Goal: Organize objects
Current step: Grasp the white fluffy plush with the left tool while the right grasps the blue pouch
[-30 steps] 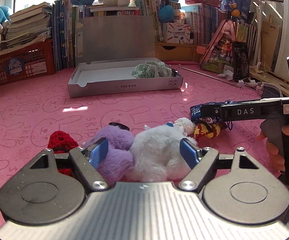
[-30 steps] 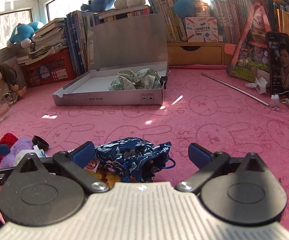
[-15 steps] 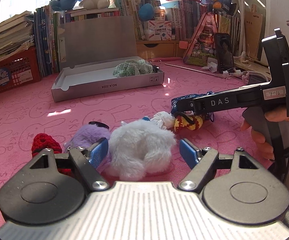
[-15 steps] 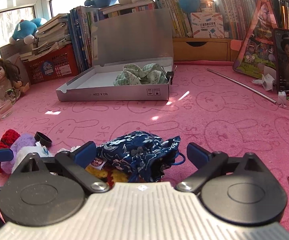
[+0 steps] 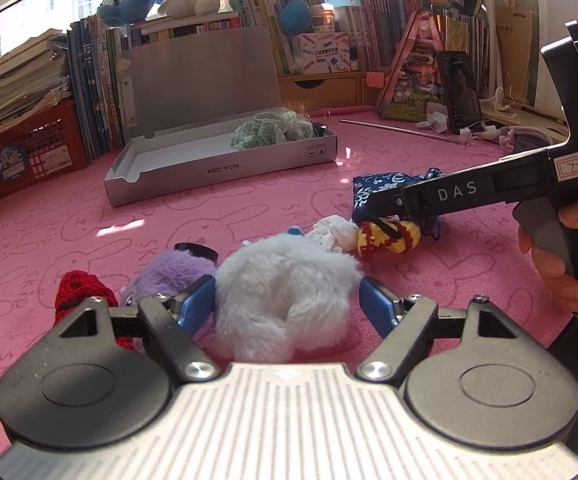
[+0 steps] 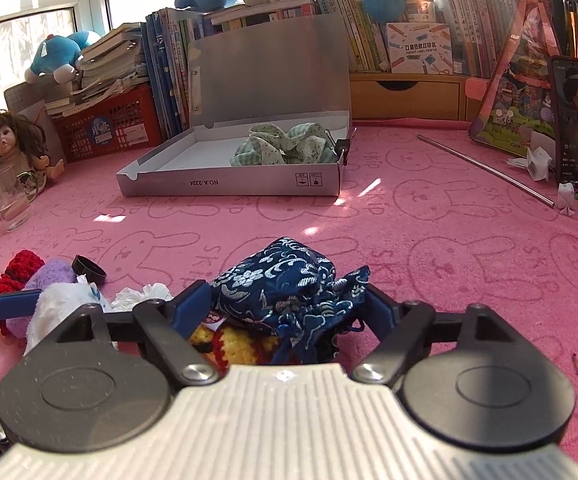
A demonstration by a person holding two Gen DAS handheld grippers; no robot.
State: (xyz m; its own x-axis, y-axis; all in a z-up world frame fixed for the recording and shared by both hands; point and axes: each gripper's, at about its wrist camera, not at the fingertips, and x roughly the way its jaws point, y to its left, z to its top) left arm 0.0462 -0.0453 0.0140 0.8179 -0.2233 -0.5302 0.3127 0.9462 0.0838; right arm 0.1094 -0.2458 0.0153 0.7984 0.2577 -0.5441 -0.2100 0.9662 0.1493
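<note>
At the lower centre of my right wrist view, the gripper body hides the near side of the blue brocade pouch (image 6: 285,280) and most of the yellow knitted toy (image 6: 245,344) under it; I cannot tell whether the pads press the pouch; at the left edge, the red knitted piece (image 6: 19,266) is cut off; the book spines (image 6: 369,40) are too small to read.

Between the grey box (image 6: 233,188) and the heap of soft toys (image 5: 285,292) near the tools, the pink tabletop (image 6: 429,240) lies bare, a wide lane. Right of the box a thin metal rod (image 6: 485,168) lies across the mat. Behind the box its raised lid (image 6: 269,72) and the books (image 6: 169,72) wall off the back.
</note>
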